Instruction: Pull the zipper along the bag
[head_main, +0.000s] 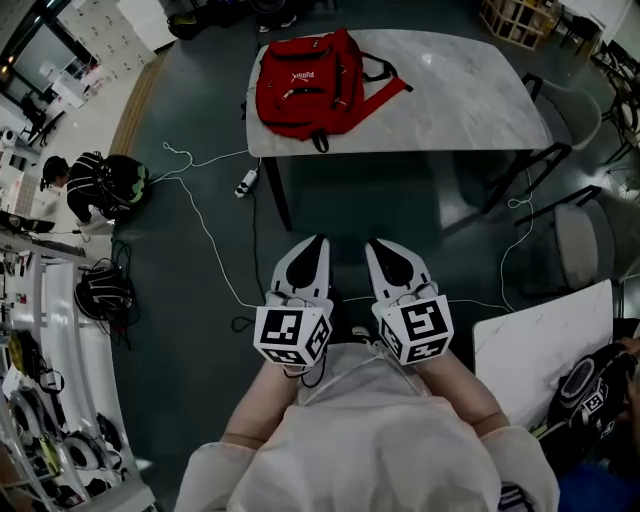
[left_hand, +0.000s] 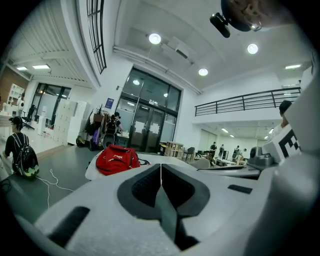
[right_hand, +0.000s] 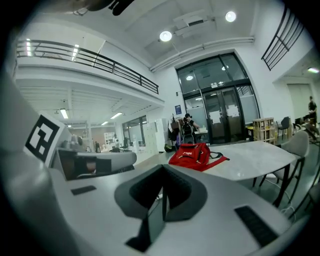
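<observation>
Both tongs, the left gripper and the right gripper, are fully closed and empty. The red bag lies well ahead of them, slightly left; the left gripper is nearer.

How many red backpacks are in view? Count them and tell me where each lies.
1. The red fabric backpack lies at the head view's left end of the white marble table; no other shows.
</observation>
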